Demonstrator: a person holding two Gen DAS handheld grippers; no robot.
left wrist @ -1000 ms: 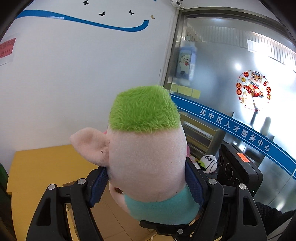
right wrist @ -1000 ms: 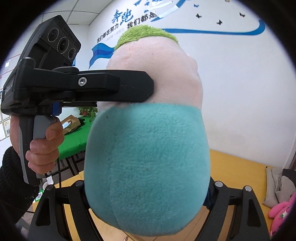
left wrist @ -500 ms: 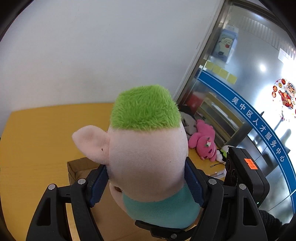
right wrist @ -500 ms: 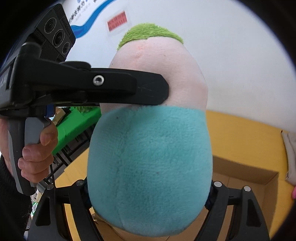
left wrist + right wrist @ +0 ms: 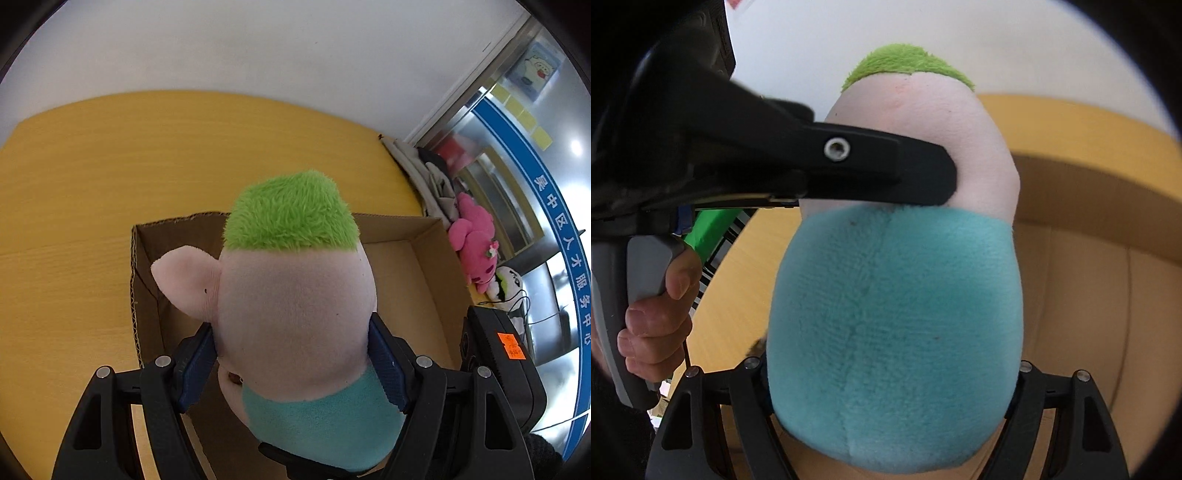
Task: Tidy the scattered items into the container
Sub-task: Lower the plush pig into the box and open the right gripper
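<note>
A plush pig (image 5: 295, 306) with green hair, a pink head and a teal body hangs over an open cardboard box (image 5: 428, 266) on the yellow table. My left gripper (image 5: 291, 350) is shut on its head, blue pads (image 5: 195, 354) pressed into both sides. In the right wrist view the teal body (image 5: 894, 314) fills the frame, and my right gripper (image 5: 890, 369) is shut on it. One left gripper finger (image 5: 886, 166) crosses the pig's pink head there, with a person's hand (image 5: 657, 317) on its handle. The pig hides the box floor under it.
The yellow table (image 5: 92, 184) runs up to a white wall at the back. A pink plush (image 5: 476, 240), a panda plush (image 5: 508, 282) and grey folded fabric (image 5: 424, 173) lie to the right of the box. A glass door stands at far right.
Both grippers have come down with the pig and tipped downward. The wall filled the views before; now the table and the open box lie right below the pig.
</note>
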